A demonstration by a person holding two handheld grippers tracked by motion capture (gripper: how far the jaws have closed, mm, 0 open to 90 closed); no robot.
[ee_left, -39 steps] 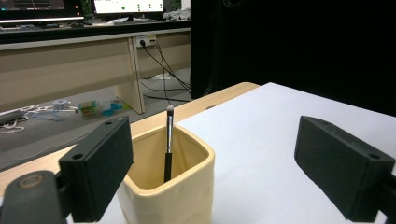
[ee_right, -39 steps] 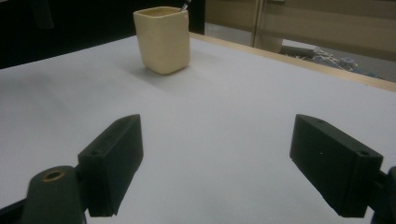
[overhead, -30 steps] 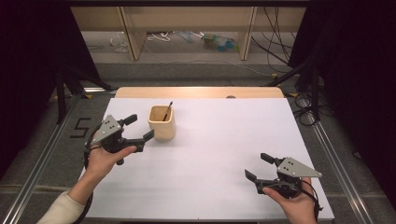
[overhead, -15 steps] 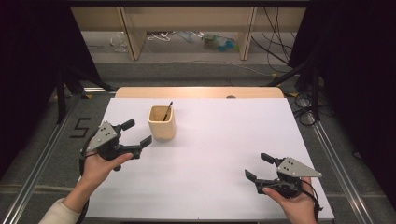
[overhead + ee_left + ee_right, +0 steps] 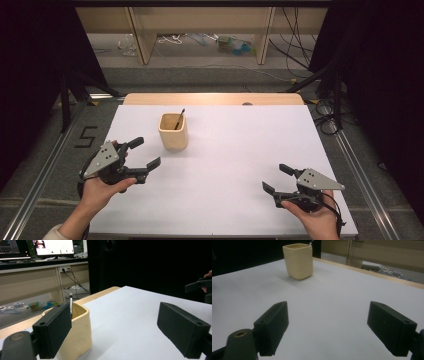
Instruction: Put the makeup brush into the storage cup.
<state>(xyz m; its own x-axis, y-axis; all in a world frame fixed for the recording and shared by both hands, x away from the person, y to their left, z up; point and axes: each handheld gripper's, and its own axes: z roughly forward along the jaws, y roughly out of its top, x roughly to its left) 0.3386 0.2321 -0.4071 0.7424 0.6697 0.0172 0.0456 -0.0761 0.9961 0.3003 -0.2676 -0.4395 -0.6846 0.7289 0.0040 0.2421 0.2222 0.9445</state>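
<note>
High view: the cream cup (image 5: 173, 132) stands upright on the white table (image 5: 235, 150), a thin brush (image 5: 179, 119) leaning inside it. The left gripper (image 5: 141, 156), jaws spread and empty, sits near the cup at the table's left edge; the right gripper (image 5: 276, 180), also spread and empty, lies well apart.

Left gripper view: the cup (image 5: 75, 335) is just beyond the left jaw.

Right gripper view: the cup (image 5: 298, 261) stands far off.

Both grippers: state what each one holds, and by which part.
Nothing is held. The left gripper and the right gripper stand open with bare jaws; the brush sits in the cup, apart from both.
</note>
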